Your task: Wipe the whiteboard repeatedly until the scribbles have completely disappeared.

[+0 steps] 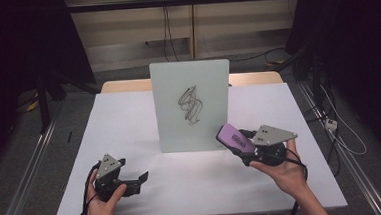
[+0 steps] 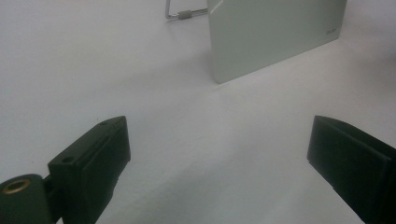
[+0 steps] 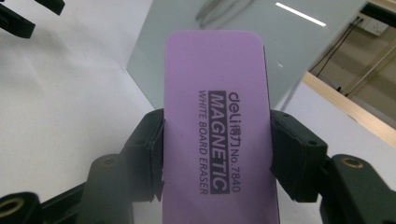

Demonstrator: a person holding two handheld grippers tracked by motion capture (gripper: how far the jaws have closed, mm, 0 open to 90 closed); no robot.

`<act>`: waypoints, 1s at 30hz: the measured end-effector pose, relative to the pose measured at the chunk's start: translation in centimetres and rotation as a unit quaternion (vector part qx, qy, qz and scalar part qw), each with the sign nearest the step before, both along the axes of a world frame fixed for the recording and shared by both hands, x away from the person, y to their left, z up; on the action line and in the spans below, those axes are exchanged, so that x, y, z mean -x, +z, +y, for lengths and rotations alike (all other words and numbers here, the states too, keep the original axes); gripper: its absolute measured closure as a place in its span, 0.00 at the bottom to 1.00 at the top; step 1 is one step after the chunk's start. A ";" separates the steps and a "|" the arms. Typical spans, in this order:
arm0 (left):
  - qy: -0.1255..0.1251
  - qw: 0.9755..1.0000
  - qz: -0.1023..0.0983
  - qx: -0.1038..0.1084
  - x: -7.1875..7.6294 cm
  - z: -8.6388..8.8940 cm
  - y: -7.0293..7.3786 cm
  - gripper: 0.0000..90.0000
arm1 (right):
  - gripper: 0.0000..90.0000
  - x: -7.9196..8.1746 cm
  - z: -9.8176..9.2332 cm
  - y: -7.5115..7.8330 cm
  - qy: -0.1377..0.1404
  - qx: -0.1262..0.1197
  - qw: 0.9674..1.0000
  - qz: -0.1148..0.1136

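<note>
The eraser [image 3: 217, 135] is pinched by the right gripper [image 1: 242, 145]; the scribble [image 1: 191, 105] on the board [image 1: 175, 128] is not yet wiped. The left gripper [image 1: 139, 181] is spread, empty.

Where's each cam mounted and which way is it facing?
High view: above the person's side, facing forward and down on the table; shows both hands, left claw, right claw.
Left gripper view: rides the left claw, facing the board; jaws open.
Right gripper view: rides the right claw, shut on the purple eraser.
All three share the board.
</note>
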State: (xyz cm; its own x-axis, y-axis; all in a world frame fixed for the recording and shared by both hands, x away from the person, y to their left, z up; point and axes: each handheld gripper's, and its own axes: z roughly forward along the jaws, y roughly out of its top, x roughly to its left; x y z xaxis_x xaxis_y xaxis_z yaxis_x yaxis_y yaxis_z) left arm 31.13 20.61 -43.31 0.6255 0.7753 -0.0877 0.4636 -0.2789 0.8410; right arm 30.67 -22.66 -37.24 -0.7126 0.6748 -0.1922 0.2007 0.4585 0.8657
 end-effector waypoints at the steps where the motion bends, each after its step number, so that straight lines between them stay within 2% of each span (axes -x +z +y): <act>1: -0.001 1.000 -0.002 0.000 0.0 -0.1 0.0 0.07 | 0.45 -0.1 0.3 0.1 0.005 0.003 1.000 -0.004; 6: -0.008 1.000 -0.006 -0.013 0.2 -0.4 0.2 0.07 | 0.45 -0.6 1.7 0.8 0.015 0.014 1.000 -0.024; 7: -0.007 1.000 -0.007 -0.015 0.2 -0.5 0.2 0.07 | 0.45 -0.8 2.0 1.1 0.016 0.010 0.999 -0.029; 17: -0.006 1.000 -0.006 -0.010 0.2 -0.3 0.1 0.07 | 0.45 -2.7 3.8 2.6 0.007 0.016 0.998 -0.058; 25: -0.008 1.000 -0.006 -0.008 0.2 -0.2 0.2 0.07 | 0.45 -3.7 4.9 2.9 -0.004 0.013 0.997 -0.070; 27: -0.007 1.000 -0.007 -0.006 0.2 -0.3 0.1 0.07 | 0.45 -3.8 5.1 3.0 -0.011 0.020 0.996 -0.085; 30: -0.011 1.000 -0.007 -0.014 0.2 -0.3 0.2 0.07 | 0.45 -3.8 5.3 3.4 -0.021 0.030 0.993 -0.109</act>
